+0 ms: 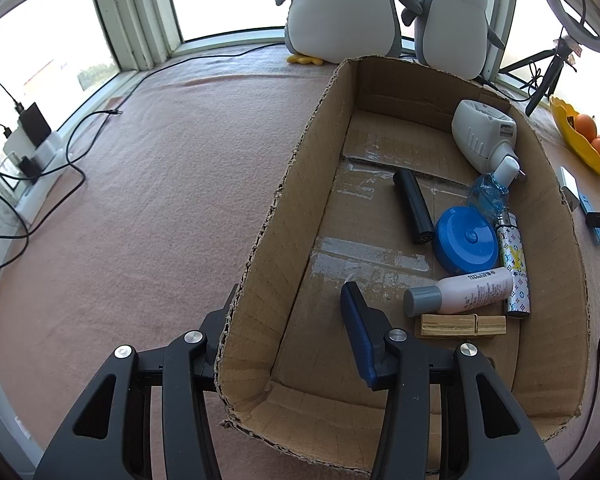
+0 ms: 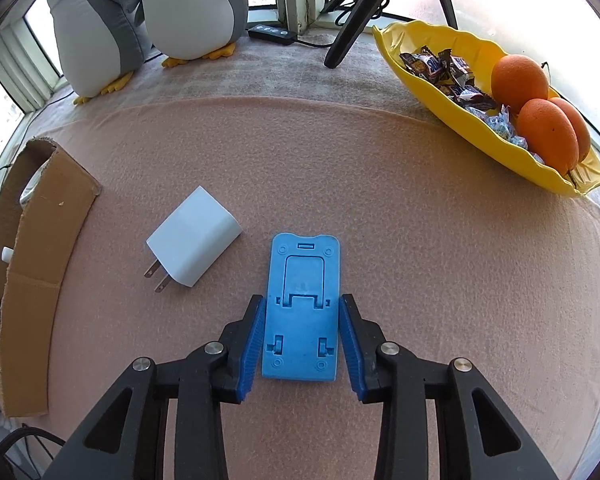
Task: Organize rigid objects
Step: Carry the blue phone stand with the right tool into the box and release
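A blue phone stand point(image 2: 304, 276) lies flat on the pink cloth in the right wrist view. My right gripper point(image 2: 302, 340) is shut on it, one blue pad against each long side. A white charger plug point(image 2: 194, 242) lies just left of it. In the left wrist view a cardboard box point(image 1: 260, 240) holds a black cylinder point(image 1: 414, 206), a blue round case point(image 1: 466, 240), a pale bottle point(image 1: 464, 290), a patterned lighter point(image 1: 514, 264), a wooden clip point(image 1: 462, 325) and a white device point(image 1: 482, 134). My left gripper point(image 1: 290, 300) is open astride the box's near left wall, one finger outside, one inside.
Two plush penguins point(image 2: 152, 12) stand at the back by the window. A yellow dish point(image 2: 428, 92) with oranges and wrapped sweets sits at the right. Tripod legs point(image 2: 352, 28) rise behind it. A power strip point(image 1: 32, 156) and cables lie at the cloth's left edge.
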The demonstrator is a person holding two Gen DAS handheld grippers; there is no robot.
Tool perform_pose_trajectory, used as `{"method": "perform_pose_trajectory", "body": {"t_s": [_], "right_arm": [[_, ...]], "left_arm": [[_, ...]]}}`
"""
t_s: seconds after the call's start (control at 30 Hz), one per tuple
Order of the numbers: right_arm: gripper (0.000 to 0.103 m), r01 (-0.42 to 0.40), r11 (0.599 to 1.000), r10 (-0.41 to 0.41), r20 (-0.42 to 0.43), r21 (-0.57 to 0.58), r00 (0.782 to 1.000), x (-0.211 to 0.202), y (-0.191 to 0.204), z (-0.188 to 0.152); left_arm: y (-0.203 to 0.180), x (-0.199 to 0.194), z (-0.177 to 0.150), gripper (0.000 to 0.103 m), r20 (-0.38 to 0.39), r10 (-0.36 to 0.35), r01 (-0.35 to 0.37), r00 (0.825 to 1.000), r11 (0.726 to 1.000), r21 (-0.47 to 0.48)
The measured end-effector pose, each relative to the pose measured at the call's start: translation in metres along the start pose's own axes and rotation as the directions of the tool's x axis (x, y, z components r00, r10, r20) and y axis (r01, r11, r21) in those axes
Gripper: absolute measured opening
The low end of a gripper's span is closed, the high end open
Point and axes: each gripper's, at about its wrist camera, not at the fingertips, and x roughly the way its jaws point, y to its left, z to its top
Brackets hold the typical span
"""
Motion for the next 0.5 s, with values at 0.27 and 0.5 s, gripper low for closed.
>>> {"method": "perform_pose_trajectory", "body": {"t_s": [0.27, 0.5], "right_arm": [[0.033, -0.013, 0.999, 0.015, 0.056, -0.039, 0.998, -0.029, 0.022, -0.008], [0.033, -0.061, 0.989, 0.079, 0.132, -0.135, 0.988, -0.067, 0.066, -0.005]], "left_arm": [[0.000, 0.000, 0.000, 0.047, 0.000, -0.001, 0.001, 1.000, 1.000, -0.002], [0.001, 0.000, 0.001, 0.047, 0.000, -0.003, 0.003, 1.000, 1.000, -0.004]]}}
